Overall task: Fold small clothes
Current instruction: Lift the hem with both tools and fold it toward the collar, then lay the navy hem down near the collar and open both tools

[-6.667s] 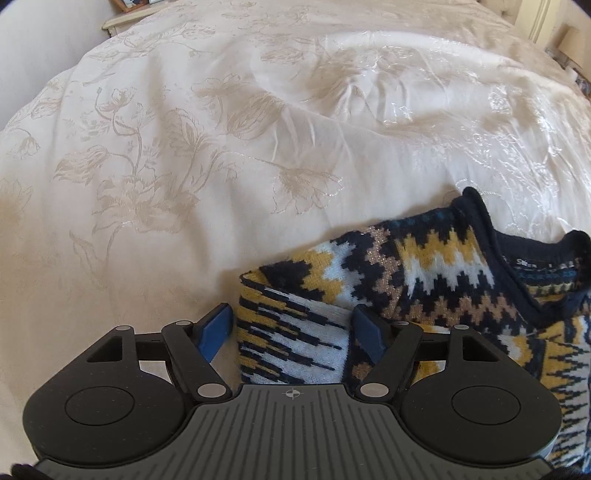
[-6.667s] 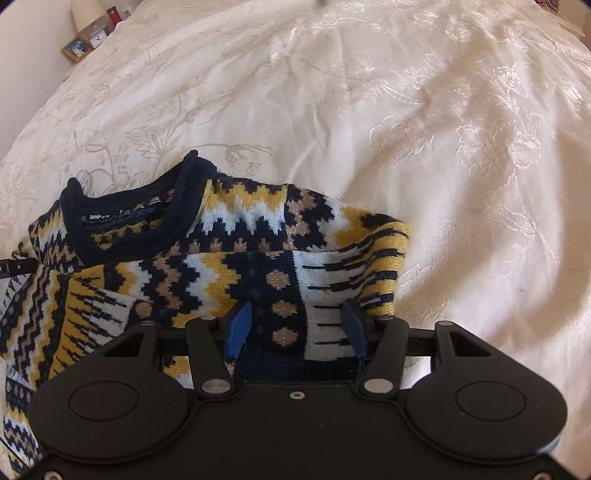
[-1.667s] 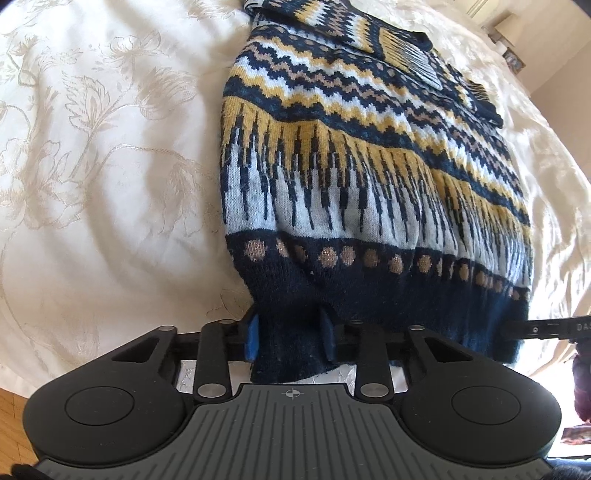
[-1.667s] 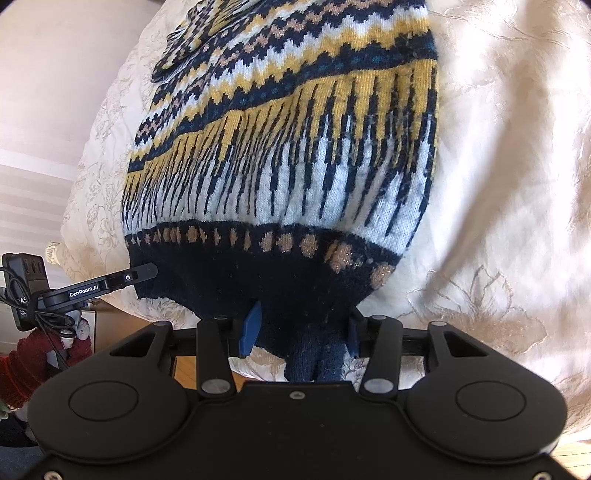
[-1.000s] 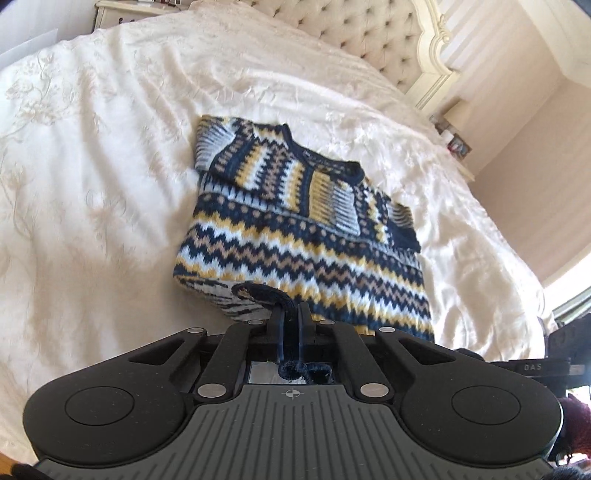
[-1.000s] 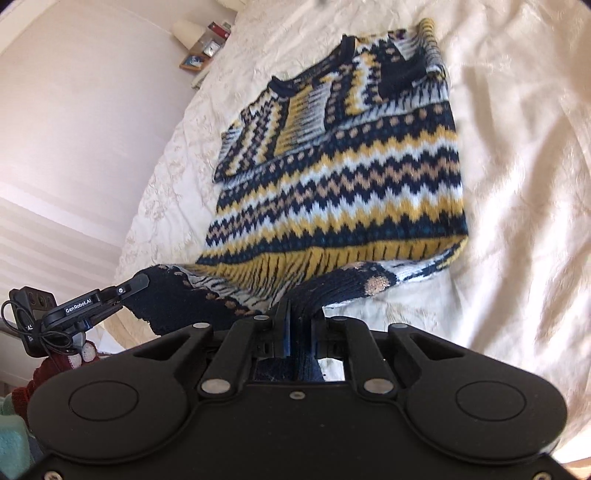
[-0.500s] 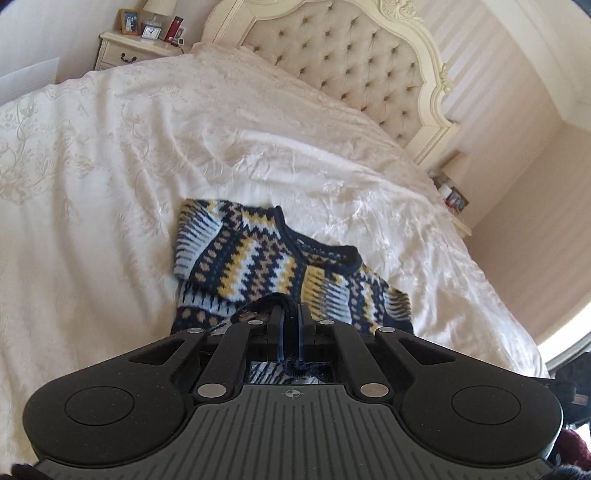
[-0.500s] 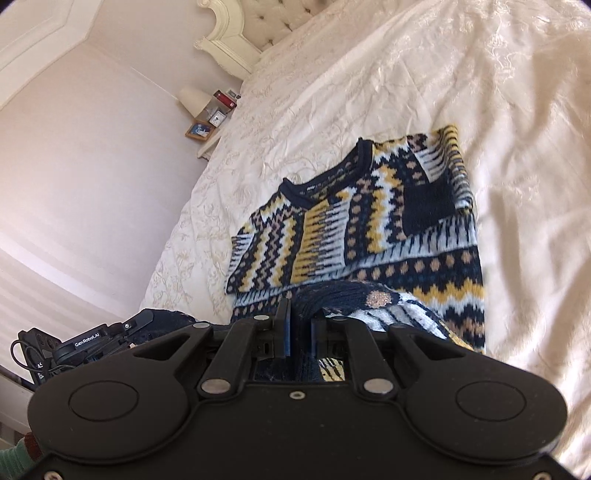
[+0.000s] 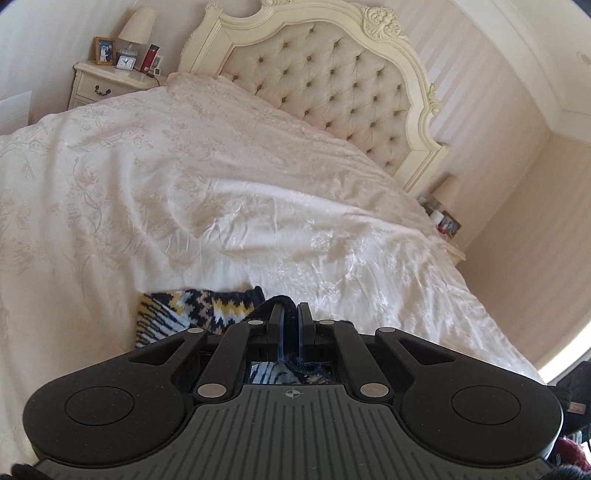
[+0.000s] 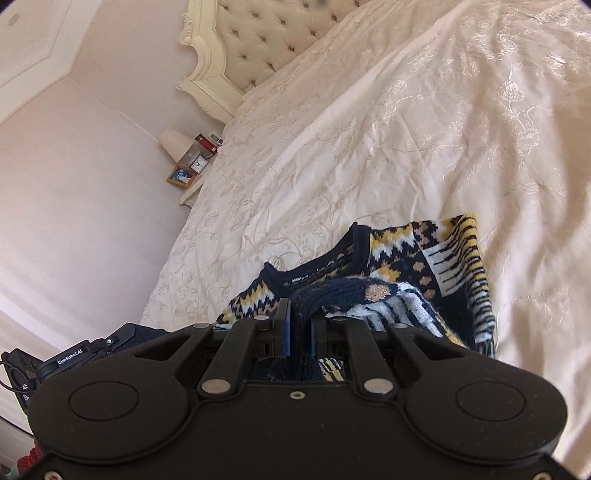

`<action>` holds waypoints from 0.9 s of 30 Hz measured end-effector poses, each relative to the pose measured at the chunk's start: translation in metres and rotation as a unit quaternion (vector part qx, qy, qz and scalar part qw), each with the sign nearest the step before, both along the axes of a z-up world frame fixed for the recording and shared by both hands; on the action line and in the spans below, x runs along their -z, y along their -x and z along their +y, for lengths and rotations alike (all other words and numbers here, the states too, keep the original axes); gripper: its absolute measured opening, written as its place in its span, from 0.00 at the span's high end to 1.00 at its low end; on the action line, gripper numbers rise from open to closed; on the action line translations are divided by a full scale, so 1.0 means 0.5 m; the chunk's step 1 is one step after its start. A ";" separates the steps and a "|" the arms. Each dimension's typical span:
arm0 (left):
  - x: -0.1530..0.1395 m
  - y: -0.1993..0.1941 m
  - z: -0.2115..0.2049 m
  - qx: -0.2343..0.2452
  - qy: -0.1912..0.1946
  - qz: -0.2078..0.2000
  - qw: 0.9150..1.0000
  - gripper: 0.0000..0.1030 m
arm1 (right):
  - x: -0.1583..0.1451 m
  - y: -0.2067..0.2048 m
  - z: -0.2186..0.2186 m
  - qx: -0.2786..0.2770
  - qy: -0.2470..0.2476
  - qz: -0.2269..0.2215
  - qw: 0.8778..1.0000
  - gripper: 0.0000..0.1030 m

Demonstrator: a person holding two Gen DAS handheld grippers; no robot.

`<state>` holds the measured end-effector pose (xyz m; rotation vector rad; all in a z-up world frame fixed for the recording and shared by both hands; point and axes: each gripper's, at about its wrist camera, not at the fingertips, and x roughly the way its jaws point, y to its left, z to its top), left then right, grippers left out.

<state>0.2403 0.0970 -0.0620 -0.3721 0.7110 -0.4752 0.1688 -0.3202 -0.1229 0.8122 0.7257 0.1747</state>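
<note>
Both the left gripper [image 9: 290, 314] and the right gripper [image 10: 300, 317] are closed on the dark hem of the patterned sweater [image 10: 436, 266], carrying it toward the far collar [image 10: 321, 260] on the bedspread [image 10: 406, 129], probably to halve it.

cream bedspread [image 9: 258, 206], tufted headboard [image 9: 332, 81], nightstand [image 9: 110, 79] with lamp [image 9: 135, 27] and clock [image 9: 125, 62].

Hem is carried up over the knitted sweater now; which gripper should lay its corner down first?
Probably the right gripper: its view shows the navy, yellow and white knitted sweater and neckline landing zone. The left gripper, also shut on hem, sees little.
</note>
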 end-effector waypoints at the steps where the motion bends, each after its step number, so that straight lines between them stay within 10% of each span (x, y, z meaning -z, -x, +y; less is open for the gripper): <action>1: 0.006 -0.015 -0.005 -0.001 -0.001 0.002 1.000 0.94 | 0.006 -0.015 -0.002 0.003 0.001 0.003 1.000 0.83; 14: 0.136 -0.193 -0.060 -0.001 -0.081 0.068 0.994 0.93 | 0.147 -0.200 -0.025 0.031 0.006 0.097 0.995 0.77; 18: 0.162 -0.242 -0.058 -0.014 -0.084 0.089 0.992 0.72 | 0.173 -0.231 -0.030 0.034 0.007 0.115 0.993 0.73; 23: 0.156 -0.261 -0.059 -0.017 -0.106 0.078 0.991 0.68 | 0.170 -0.241 -0.032 0.040 0.020 0.100 0.994 0.38; 27: 0.138 -0.246 -0.073 -0.001 -0.131 0.067 0.989 0.66 | 0.143 -0.239 -0.031 0.044 0.051 0.084 0.994 0.30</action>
